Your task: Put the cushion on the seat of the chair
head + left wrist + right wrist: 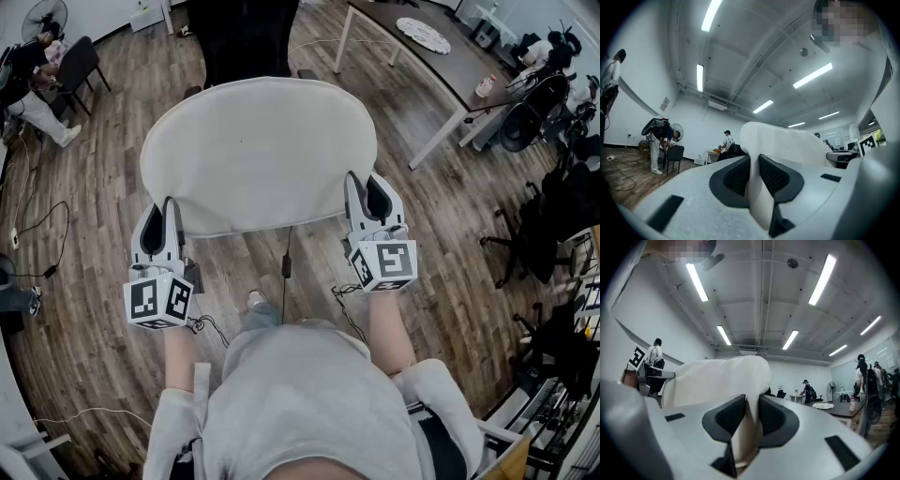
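1. Cream fabric cushion, thick, with a rounded far edge and a straighter near edge (258,155). It is lifted clear of the floor and lies roughly flat in front of us, carried at its two near corners. It is not on any seat.
2. Left gripper, pale grey shell with black ribbed pads and a square-marker cube (161,211). It is clamped on the cushion's near-left corner. In the left gripper view (753,161) the cream fabric (787,140) fills the gap between the pads.
3. Right gripper, same make (368,187). It is closed on the cushion's near-right corner. In the right gripper view (750,404) a creased fold of the cushion (717,378) is pinched between the pads.
4. Brown wood-plank floor (94,187), below the cushion on all sides.
5. Black bulky piece of furniture (246,37), on the floor just beyond the cushion's far edge. We cannot tell whether it is the chair.
6. Long dark-topped desk with white legs (412,70), beyond the cushion to its right.
7. Round white patterned mat (422,36), on that desk.
8. Thin black cable (286,253), below the cushion's near edge, between the two grippers.
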A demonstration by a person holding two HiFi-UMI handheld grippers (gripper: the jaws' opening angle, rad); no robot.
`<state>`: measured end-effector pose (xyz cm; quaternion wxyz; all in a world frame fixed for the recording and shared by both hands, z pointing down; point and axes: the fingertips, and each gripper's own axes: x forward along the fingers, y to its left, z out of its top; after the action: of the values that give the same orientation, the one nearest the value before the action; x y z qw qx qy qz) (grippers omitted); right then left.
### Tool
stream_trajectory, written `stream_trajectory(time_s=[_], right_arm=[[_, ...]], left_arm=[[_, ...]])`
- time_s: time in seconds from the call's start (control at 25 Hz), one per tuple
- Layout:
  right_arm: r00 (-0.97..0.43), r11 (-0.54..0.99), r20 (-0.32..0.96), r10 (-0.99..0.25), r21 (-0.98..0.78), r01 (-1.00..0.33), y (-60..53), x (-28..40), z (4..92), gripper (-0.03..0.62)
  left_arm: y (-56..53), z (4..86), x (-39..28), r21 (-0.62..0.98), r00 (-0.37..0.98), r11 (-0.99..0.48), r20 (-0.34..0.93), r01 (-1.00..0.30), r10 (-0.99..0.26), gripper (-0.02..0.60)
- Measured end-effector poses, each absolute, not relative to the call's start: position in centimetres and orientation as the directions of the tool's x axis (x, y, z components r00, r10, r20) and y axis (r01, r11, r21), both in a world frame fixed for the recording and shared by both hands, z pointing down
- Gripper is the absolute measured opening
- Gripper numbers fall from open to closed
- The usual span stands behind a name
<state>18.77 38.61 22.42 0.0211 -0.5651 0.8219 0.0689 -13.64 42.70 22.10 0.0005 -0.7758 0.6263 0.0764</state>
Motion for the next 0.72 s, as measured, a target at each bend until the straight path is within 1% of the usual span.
stream_trajectory(time_s=[0.48,0.72], right_arm=[[-0.34,0.333,-0.114,-0.934,0.076,-0.94,35.2,17.7,22.6,0.076],[-0.302,0.295,-0.109,-0.947,0.079,-0.952,32.7,16.6,23.0,0.077]], left_arm=[[38.8,22.0,-14.8,0.099,0.227,-0.24,-0.12,-0.966,-0.966,0.066],[35.8,22.5,-15.9,0.098,0.256,-0.267,-0.115,-0.959,-0.96,0.066]])
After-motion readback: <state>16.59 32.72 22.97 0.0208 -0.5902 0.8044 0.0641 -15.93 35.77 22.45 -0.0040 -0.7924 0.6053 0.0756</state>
